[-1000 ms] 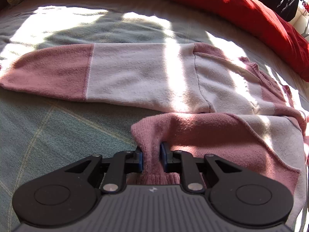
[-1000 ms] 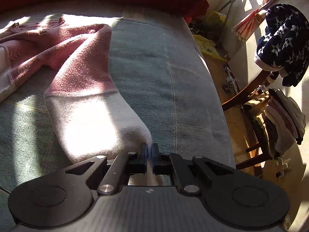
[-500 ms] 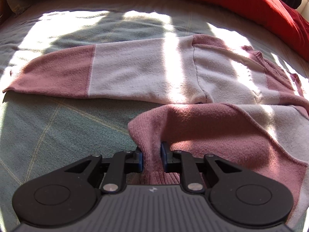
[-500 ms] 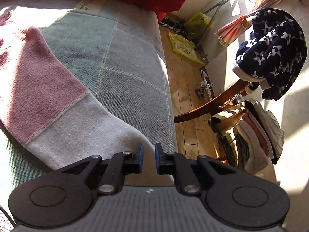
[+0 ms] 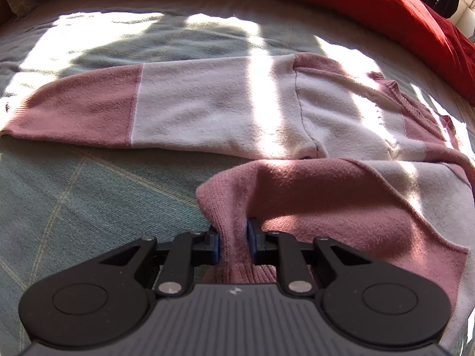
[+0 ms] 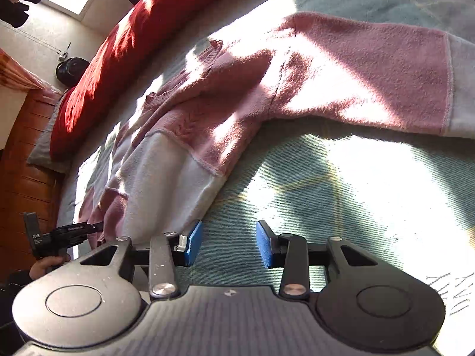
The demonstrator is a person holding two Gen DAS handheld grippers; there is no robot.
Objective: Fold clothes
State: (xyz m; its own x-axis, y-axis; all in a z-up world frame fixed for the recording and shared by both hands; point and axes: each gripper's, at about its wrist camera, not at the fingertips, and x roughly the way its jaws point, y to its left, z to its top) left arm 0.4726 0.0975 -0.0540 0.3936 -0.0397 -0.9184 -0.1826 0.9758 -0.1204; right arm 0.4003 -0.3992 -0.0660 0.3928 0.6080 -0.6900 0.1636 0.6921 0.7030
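Barely begun, the pink-and-white knitted sweater (image 5: 225,109) sprawls unfolded mid-frame, left gripper (image 5: 233,244) pinching its hem, right gripper (image 6: 228,244) opening, empty.

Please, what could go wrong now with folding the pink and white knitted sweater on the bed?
1. The left gripper pinches only a small bunch at the hem of the pink and white knitted sweater; pulling may stretch the knit or let it slip out.
2. The right gripper is opening, with only the green blanket between its jaws; that side lies loose, so a one-sided pull could skew the fold.
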